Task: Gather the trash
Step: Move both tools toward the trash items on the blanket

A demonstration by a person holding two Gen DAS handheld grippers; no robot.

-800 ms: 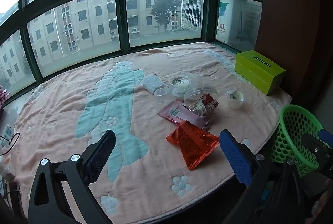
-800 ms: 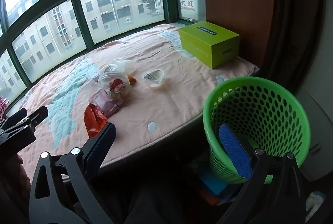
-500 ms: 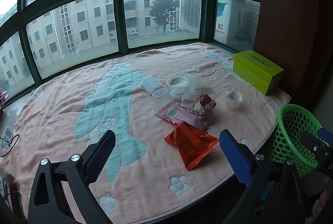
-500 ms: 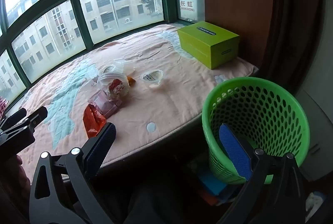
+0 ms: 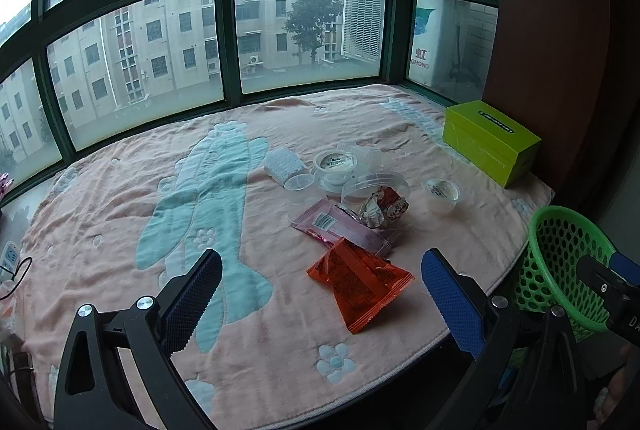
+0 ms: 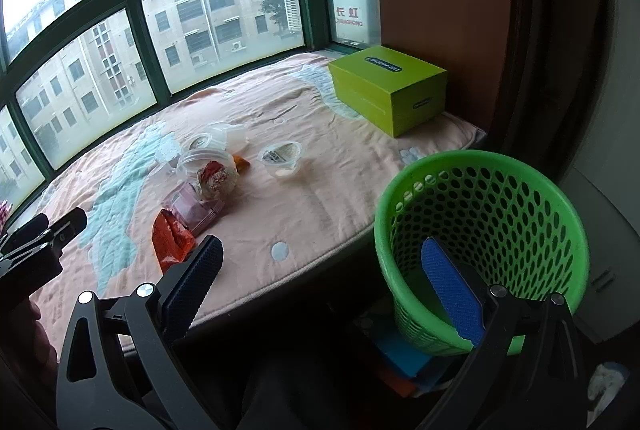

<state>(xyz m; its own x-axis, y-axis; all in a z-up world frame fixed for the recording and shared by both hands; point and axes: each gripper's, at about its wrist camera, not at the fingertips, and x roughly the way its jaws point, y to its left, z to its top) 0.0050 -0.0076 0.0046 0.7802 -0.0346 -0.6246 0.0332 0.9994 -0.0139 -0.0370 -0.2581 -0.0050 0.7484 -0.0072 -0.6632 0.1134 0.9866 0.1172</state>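
Trash lies in a loose cluster on the pink blanket (image 5: 120,190) that covers the window ledge, and none of it is in your grip. Your left gripper (image 5: 320,294) hangs over the near part of the blanket with its jaws spread wide and nothing between them; the orange wrapper (image 5: 360,282) lies flat just ahead, within the span of the two fingers as the left wrist camera sees it, but below them and untouched. Just beyond it is a pink packet (image 5: 340,226), with a crumpled red-and-white wrapper (image 5: 384,206) touching its far edge. Behind those sit several clear plastic cups and lids (image 5: 336,166), crowded together, and one small sealed cup (image 5: 442,192) stands apart to the right. A lime-green box (image 5: 492,142) rests near the right end of the ledge by the brown wall. Your right gripper (image 6: 320,290) is also wide open and empty, held off the ledge's edge; its right finger shows in front of the green mesh basket (image 6: 520,190), which stands beside the ledge, lower than the blanket. Whether that finger touches the basket you cannot tell. Inside the basket, no trash is visible from this angle.
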